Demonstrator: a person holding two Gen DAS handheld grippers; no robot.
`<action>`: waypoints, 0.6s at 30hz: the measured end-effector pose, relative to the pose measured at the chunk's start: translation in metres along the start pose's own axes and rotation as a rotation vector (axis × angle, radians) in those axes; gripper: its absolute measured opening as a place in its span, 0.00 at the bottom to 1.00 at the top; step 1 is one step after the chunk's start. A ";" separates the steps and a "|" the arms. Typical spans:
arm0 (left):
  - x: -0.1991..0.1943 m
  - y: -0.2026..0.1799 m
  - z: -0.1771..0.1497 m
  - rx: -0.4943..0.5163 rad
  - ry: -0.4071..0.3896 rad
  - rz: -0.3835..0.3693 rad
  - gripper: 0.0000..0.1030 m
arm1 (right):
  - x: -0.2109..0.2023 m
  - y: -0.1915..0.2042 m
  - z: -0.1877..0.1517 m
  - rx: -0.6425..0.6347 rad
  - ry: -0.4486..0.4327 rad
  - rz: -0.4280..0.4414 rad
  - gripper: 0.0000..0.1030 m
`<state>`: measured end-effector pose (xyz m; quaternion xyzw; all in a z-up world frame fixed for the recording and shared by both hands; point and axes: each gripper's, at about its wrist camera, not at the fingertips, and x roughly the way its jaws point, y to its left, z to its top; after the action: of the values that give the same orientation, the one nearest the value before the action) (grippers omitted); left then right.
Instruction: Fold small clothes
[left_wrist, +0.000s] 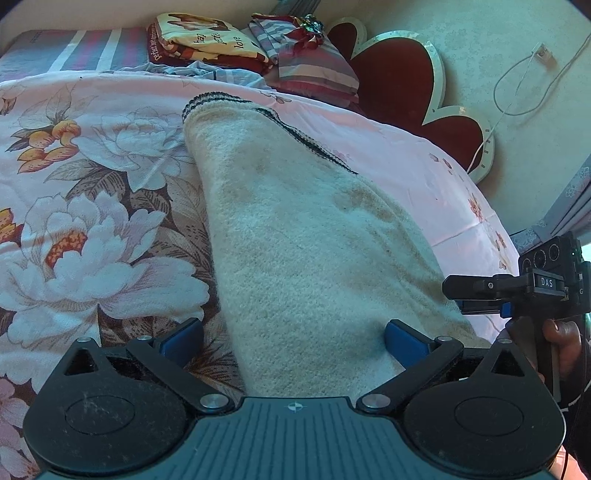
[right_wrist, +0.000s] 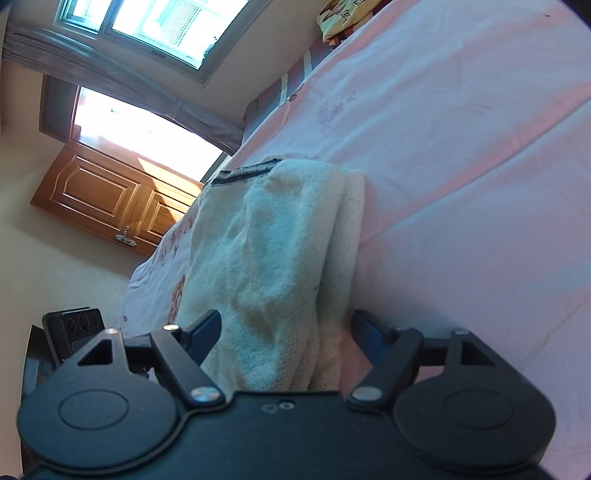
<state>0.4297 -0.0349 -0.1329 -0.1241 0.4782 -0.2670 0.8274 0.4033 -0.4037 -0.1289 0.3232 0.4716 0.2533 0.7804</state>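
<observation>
A cream knitted garment (left_wrist: 295, 229) with a dark striped hem lies on the floral pink bedsheet (left_wrist: 92, 184). My left gripper (left_wrist: 293, 341) is open, its blue pads on either side of the garment's near end, which fills the gap between them. My right gripper (right_wrist: 284, 332) is open too, and the bunched garment (right_wrist: 280, 240) runs between its fingers. The right gripper also shows in the left wrist view (left_wrist: 480, 291), at the garment's right edge, held by a hand.
Folded clothes (left_wrist: 207, 40) and striped fabric (left_wrist: 314, 62) are stacked at the head of the bed by a red scalloped headboard (left_wrist: 406, 74). A white cable (left_wrist: 524, 81) hangs on the wall. A wooden door (right_wrist: 110, 192) and window (right_wrist: 155, 26) stand beyond the bed.
</observation>
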 end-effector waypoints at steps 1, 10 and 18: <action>0.000 0.001 0.000 0.004 0.000 -0.005 1.00 | -0.001 0.000 0.000 -0.003 -0.002 0.002 0.74; -0.004 0.022 0.002 -0.054 0.018 -0.114 1.00 | -0.019 -0.018 -0.002 0.044 -0.030 0.003 0.66; 0.020 0.025 0.018 -0.118 0.046 -0.225 0.99 | 0.024 0.013 0.003 -0.043 0.104 0.051 0.87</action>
<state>0.4616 -0.0261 -0.1494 -0.2195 0.4948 -0.3325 0.7723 0.4147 -0.3786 -0.1317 0.3045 0.4977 0.2996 0.7549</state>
